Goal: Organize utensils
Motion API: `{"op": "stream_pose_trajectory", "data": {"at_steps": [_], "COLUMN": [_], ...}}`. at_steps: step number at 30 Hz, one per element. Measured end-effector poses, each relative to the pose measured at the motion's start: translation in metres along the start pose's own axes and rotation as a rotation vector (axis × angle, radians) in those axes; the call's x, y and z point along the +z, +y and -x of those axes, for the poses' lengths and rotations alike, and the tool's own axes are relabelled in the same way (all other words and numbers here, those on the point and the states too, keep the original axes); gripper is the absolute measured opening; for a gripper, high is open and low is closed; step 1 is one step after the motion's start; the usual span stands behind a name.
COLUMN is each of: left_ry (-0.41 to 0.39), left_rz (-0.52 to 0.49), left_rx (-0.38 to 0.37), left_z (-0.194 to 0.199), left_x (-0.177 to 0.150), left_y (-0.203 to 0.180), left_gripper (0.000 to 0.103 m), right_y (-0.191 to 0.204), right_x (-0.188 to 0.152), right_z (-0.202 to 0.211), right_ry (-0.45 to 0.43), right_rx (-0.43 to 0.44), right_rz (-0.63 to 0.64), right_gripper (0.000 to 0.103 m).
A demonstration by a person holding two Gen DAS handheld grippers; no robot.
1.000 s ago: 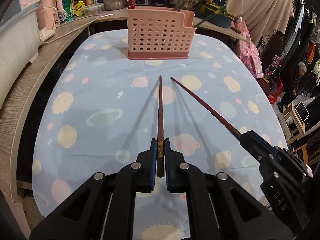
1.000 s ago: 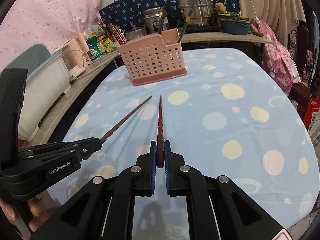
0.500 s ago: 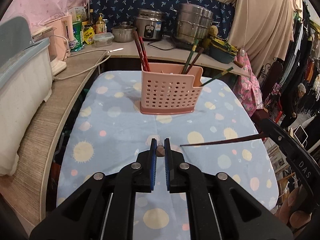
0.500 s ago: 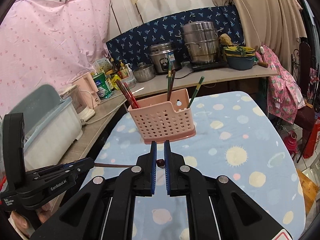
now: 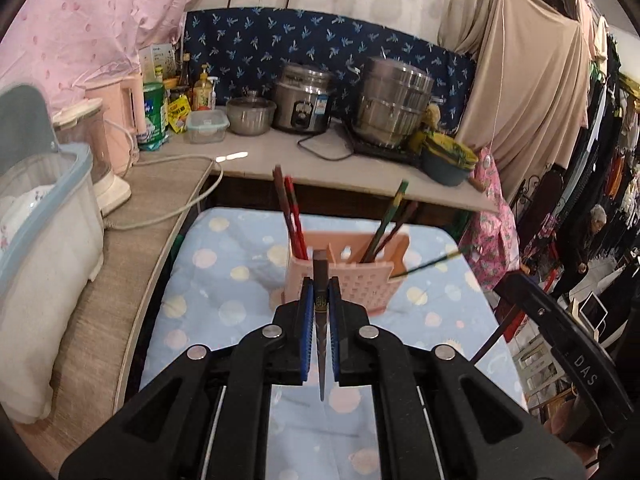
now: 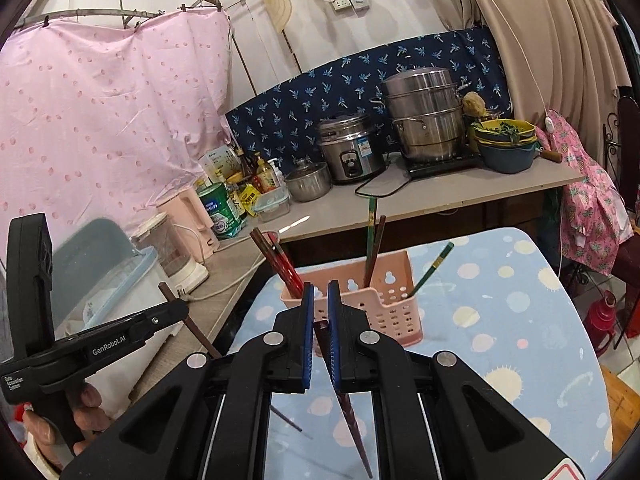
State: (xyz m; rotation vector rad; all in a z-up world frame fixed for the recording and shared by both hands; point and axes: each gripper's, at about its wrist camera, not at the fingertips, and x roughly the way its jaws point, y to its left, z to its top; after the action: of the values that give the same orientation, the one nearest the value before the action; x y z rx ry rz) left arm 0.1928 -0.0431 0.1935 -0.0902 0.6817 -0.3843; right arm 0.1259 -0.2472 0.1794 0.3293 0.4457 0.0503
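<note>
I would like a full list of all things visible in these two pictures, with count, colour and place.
held chopsticks: 2, dark brown, one in each gripper, lifted over the table
utensil basket: 1, pink, on the table, far end
chopsticks in basket: several, red, brown and green, standing tilted
tablecloth: 1, light blue with pastel dots
steamer pot: 1, steel, on the counter
rice cooker: 1, steel, on the counter
small lidded pot: 1, steel, counter
bowls: stacked, yellow and blue, counter right
storage bin: 1, white, blue rim, left
left gripper: black, blue pads, shut on a chopstick
right gripper: black, shut on a chopstick
</note>
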Motion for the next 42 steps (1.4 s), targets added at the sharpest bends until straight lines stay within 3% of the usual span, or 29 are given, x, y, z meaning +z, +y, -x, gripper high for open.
{"op": "stream_pose_trajectory", "data": {"at_steps": [9, 14, 16, 24, 31, 38, 42], "left_ry": [-0.132, -0.184, -0.193, -0.159, -0.129, -0.189, -0.193], "left_rz": [0.034, 0.043, 0.048, 0.039, 0.057, 0.074, 0.047], "left_rx": [-0.010, 0.013, 0.023, 0.052, 0.050, 0.035, 0.078], "left_z": [0.004, -0.006, -0.014, -0.053, -0.057, -0.005, 0.017], "left_x": [0.080, 0.113, 0.122, 0.128, 0.110, 0.097, 0.080], "left_y": [-0.005, -0.007, -0.006, -0.002, 0.014, 0.036, 0.045], "left_gripper": [0.007, 0.007, 0.007, 0.007, 0.007, 0.007, 0.007], "right_y": [0.010, 0.013, 0.012, 0.008, -0.008, -0.039, -0.044], "right_x": [0.079, 0.120, 0.132, 0.149, 0.105, 0.021, -0.030], "right_z": [-0.018, -0.033, -0.043, -0.084, -0.087, -0.087, -0.086], "right_ry": [-0.108, -0.169, -0.177, -0.151, -0.082, 0.076, 0.183], "right_rx": [0.094, 0.099, 0.101, 0.088, 0.050, -0.012, 0.002], "right_rz": [-0.034, -0.028, -0.032, -0.021, 0.013, 0.015, 0.015], "right_gripper": [0.007, 0.006, 0.001, 0.001, 0.001, 0.011, 0.017]}}
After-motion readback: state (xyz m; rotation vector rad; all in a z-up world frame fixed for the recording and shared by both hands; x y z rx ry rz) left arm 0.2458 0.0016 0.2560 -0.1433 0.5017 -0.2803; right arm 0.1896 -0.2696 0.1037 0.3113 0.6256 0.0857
